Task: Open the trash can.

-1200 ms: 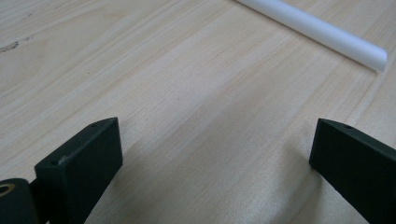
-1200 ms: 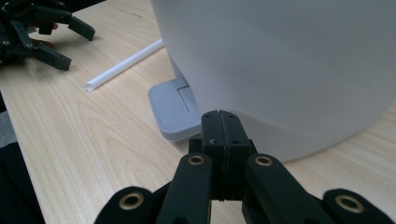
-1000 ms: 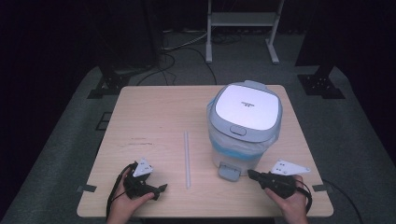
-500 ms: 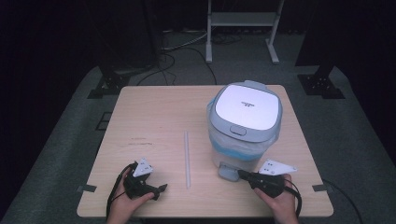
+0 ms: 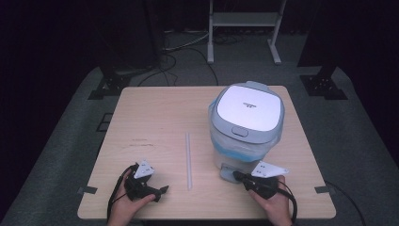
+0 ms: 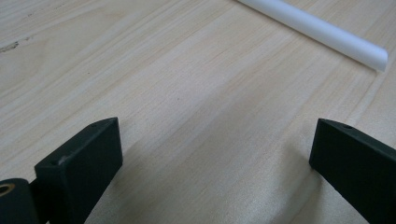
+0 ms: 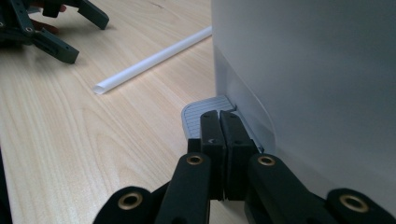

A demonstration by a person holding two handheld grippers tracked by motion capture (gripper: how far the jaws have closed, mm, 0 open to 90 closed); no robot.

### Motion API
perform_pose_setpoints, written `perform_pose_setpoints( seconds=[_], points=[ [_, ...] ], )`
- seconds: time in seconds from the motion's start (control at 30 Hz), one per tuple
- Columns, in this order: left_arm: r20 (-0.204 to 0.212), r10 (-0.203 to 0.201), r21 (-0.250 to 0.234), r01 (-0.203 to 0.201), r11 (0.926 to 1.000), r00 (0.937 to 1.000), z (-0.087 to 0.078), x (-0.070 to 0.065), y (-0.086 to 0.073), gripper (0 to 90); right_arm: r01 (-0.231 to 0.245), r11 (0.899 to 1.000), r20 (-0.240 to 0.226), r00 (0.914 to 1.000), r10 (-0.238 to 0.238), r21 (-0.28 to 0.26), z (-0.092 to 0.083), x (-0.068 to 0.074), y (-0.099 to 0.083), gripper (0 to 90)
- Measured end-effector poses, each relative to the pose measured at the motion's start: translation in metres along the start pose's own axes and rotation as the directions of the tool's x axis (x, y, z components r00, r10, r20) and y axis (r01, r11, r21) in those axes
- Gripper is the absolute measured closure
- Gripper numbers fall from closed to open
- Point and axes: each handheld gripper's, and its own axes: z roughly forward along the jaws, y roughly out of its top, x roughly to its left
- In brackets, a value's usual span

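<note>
I am bringing the right gripper (image 5: 239, 176), jaws pressed together on nothing, in from the lower right until its tip is resting on the pedal (image 7: 205, 114) of the bin (image 5: 247, 120), probably readying a press, while the left gripper (image 5: 160, 189) is idling apart beside the white tube (image 5: 188, 160) on the worktop (image 5: 155, 117).

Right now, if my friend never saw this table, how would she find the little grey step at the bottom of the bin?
Start at the wooden table and find the big bin with the white lid on its right half. At the bin's bottom, on the person's side, the small grey pedal sticks out flat onto the wood. It is ribbed and short, unlike the long white tube nearby, and the right gripper has its shut jaws over it.
</note>
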Motion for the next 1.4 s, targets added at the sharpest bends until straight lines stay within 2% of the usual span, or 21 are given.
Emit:
perform_pose_setpoints(
  seconds=[0.27, 0.7, 0.9, 1.4],
  points=[
    [0.0, 0.0, 0.0, 0.0, 1.0, 1.0, 0.0, 0.0, 0.0, 1.6, 0.016, 1.0, 0.004, 0.9999, -0.016, 0.021, 0.008, 0.002, -0.002, 88.4],
    [0.0, 0.0, -0.001, 0.0, 1.0, 1.0, 0.0, 0.0, 0.0, 1.6, 0.02, 1.0, 0.014, 0.9997, -0.021, 0.021, 0.011, 0.002, -0.003, 87.7],
    [0.0, 0.0, 0.0, 0.0, 1.0, 1.0, 0.0, 0.0, 0.0, 1.6, 0.047, 0.999, 0.026, 0.9986, -0.047, -0.001, 0.012, 0.003, -0.006, 89.3],
    [-0.001, -0.001, -0.001, 0.001, 1.0, 1.0, 0.0, 0.0, 0.0, 1.7, 0.036, 0.999, 0.031, 0.9989, -0.036, -0.006, 0.014, 0.004, -0.007, 89.5]
  ],
)
